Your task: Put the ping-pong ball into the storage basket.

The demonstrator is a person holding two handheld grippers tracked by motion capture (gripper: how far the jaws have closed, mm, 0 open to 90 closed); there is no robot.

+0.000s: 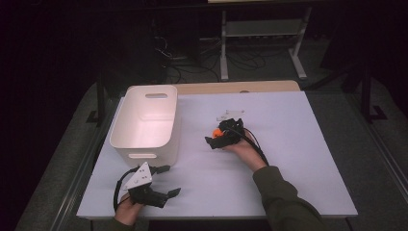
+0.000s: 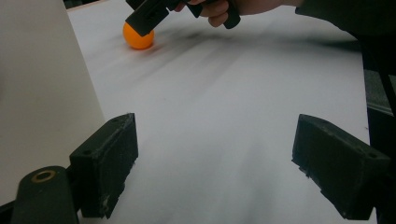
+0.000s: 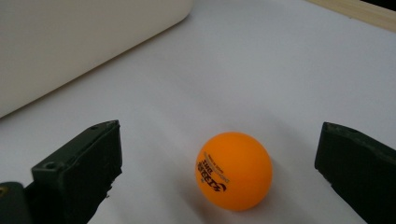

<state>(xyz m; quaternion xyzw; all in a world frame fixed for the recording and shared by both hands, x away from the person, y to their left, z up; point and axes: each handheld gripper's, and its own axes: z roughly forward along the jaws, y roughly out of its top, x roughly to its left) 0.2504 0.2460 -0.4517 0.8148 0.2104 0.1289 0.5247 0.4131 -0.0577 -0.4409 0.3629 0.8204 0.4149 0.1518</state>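
An orange ping-pong ball (image 3: pixel 233 170) with black print lies on the white table, between the wide-apart jaws of my right gripper (image 3: pixel 219 163). Neither jaw touches it. In the high view the ball (image 1: pixel 217 131) shows just beside the right gripper (image 1: pixel 216 137) near the table's middle. From the left gripper view the ball (image 2: pixel 138 36) lies far off under the right gripper's jaw (image 2: pixel 147 16). My left gripper (image 1: pixel 166 180) is open near the front left edge, with nothing between its jaws (image 2: pixel 215 172).
A white plastic bin (image 1: pixel 146 122) with handle slots stands at the left, close to the left gripper; its wall (image 2: pixel 42 88) and its rounded corner (image 3: pixel 84 42) are near both grippers. Small white pieces (image 1: pixel 230 115) lie behind the right gripper. A wooden edge (image 1: pixel 240 87) runs along the back.
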